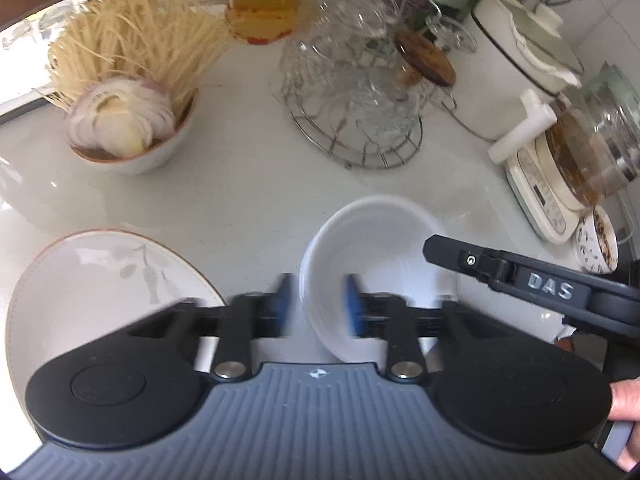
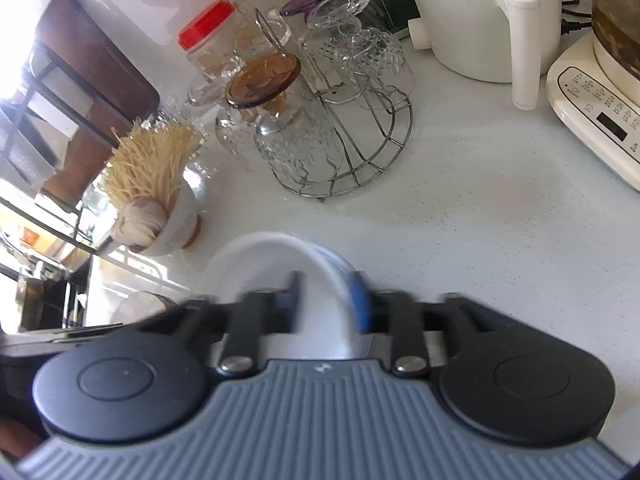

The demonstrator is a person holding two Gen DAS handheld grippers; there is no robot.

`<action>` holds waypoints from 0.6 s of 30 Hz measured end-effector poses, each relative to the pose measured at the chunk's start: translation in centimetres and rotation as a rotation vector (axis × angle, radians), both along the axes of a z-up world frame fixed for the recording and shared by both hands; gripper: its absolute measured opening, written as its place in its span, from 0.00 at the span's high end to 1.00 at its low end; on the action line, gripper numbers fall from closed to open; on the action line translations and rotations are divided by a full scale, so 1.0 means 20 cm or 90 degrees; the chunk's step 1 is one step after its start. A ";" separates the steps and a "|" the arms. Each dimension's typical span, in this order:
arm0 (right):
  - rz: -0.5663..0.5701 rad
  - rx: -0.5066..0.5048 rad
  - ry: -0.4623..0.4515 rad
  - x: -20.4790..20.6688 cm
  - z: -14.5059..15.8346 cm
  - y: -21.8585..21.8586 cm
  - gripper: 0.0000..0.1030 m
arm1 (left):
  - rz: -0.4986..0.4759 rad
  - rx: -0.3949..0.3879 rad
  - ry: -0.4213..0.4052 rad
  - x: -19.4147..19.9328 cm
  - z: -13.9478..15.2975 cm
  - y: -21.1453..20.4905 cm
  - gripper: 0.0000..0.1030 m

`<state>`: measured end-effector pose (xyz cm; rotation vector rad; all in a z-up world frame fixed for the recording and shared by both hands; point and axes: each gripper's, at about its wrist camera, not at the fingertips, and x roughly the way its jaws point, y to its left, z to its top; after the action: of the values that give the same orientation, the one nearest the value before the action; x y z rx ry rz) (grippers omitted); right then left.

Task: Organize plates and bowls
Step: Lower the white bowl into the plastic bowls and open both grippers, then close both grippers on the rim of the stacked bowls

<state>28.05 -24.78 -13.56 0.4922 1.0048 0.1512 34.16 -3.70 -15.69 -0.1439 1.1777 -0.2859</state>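
Near: right tongs (image 2: 330, 304) clamp the rim of the white bowl (image 1: 376, 264), tilted above the desk (image 1: 248, 196). Left tongs (image 1: 316, 304) part-open astride its left rim, gripping nothing. Plate (image 1: 92, 280) at left. Step: moving the bowl; next, probably a level set-down.

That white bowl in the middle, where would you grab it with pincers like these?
By the rim. The white bowl is open and thin-walled, so one finger goes inside and one outside. The left gripper straddles the near-left rim, and the right gripper appears to pinch the opposite wall. Beside it the plate lies flat and offers only a low edge.
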 end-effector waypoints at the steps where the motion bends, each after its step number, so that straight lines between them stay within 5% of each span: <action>1: -0.001 0.007 -0.009 -0.01 0.01 0.00 0.47 | 0.003 0.002 -0.007 0.00 0.01 0.01 0.45; 5: -0.001 -0.006 -0.039 -0.01 0.05 0.01 0.48 | 0.009 -0.006 -0.005 0.02 0.01 0.03 0.45; 9: -0.035 -0.035 -0.010 0.01 0.00 -0.03 0.47 | 0.018 -0.021 0.016 0.04 -0.02 0.03 0.45; 18: -0.075 0.065 0.054 0.00 -0.16 -0.14 0.48 | -0.008 0.014 0.012 0.07 -0.07 -0.06 0.45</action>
<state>27.95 -27.67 -16.75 0.6542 1.0512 0.0775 35.53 -4.93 -17.01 -0.1202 1.1999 -0.2842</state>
